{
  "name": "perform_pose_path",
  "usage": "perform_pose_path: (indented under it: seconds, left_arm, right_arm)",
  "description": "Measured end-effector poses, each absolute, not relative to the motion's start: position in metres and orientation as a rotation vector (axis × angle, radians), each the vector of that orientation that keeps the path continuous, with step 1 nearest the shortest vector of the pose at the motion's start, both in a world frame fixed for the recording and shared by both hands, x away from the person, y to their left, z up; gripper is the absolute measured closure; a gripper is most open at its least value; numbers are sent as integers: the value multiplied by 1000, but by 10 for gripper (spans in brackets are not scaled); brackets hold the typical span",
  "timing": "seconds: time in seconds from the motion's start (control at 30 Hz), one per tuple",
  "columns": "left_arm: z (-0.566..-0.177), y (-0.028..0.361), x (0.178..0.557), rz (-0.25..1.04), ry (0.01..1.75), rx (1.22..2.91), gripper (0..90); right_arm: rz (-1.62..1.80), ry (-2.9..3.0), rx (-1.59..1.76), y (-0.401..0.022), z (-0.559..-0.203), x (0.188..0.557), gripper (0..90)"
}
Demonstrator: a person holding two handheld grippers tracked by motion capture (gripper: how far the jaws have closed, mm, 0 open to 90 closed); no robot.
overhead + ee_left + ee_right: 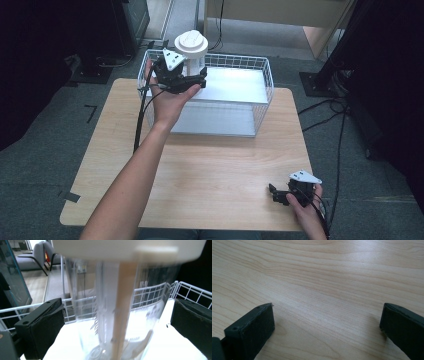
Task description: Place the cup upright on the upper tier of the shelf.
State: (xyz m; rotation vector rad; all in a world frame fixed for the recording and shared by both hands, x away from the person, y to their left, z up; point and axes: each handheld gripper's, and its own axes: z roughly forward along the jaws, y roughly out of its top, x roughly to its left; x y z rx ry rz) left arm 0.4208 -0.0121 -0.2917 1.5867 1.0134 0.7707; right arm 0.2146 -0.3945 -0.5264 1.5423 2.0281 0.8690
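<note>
Now the left tongs (192,80) are hanging spread wide at the clear jug (192,57) with the white lid (191,43), which is standing upright in the near-left corner of the white wire basket (265,75) at the far side of the tabletop (210,165). To my eye the jug is sitting between the jaws but not being pinched, so this looks like the letting-go or the approach of a grip. Doing it well means keeping the hand level, holding both pads clear of the jug's wall, and moving straight back along the jaws' own line so neither pad is clipping the tall, top-heavy jug or the basket wire beside it

From the left gripper view the jug (120,315) is showing up close: see-through wall, a pale upright rod inside, gaps on both sides to the black pads (42,332); the high view is hiding that gap behind the hand. The high view is giving the basket's place and the right tongs (275,194), resting near the tabletop's right edge. Along the right gripper view those tongs (327,322) are standing spread with nothing but bare wood between them
</note>
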Motion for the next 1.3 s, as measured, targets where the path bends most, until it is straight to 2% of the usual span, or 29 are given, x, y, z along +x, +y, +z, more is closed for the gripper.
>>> perform_pose_path:
  seconds: [0.57,0.73,1.3]
  left_arm:
    - [-315,12,386,747,999,1576,0]
    - [-321,23,374,704,998,1571,0]
    - [-355,56,324,769,970,1581,0]
  right_arm:
    - [869,2029,1547,-394,-526,215,0]
    - [868,2029,1547,-394,-526,214,0]
    - [868,2029,1544,-394,-526,215,0]
